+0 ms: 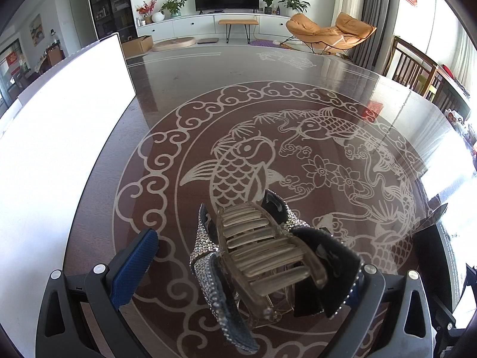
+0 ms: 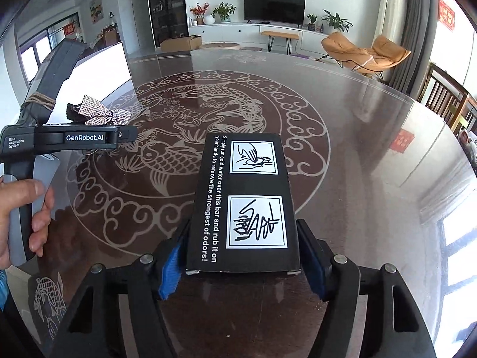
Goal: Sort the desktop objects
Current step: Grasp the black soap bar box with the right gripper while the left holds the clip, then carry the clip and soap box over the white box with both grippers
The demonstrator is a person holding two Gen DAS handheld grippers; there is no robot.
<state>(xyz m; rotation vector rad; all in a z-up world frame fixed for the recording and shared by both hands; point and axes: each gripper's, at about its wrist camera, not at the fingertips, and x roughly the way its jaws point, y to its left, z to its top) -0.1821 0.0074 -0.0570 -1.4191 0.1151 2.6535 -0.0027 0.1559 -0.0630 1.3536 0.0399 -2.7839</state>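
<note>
The left gripper (image 1: 247, 268) stood released, its blue-padded fingers (image 1: 134, 268) wide apart, yet one hair clip (image 1: 262, 256), a translucent smoky claw backed by a rhinestone-studded dark bow, sat up between them. The clip lay toward the right finger, its dark bow end against that finger, with a clear gap to the left pad; whether it rested on the gripper's frame I could not tell. In the right wrist view the same clip (image 2: 100, 113) showed as a sparkling bow above the left gripper's black body (image 2: 68, 140), which a bare hand (image 2: 21, 214) held by its grey handle.

The right gripper (image 2: 243, 256) was clenched on one flat black cardboard box (image 2: 247, 200), its two blue pads (image 2: 171, 268) pressed to the box's long sides near the near end. The box carried two white-framed line drawings and one line of white print, and stuck out forward from the gripper, over the near edge of the fish medallion.

Both grippers were above one dark, glass-topped worktop (image 1: 298, 95) etched with a pale carp-and-cloud medallion. One bright white board (image 1: 59, 125) lay left of the medallion, beside the left gripper.
</note>
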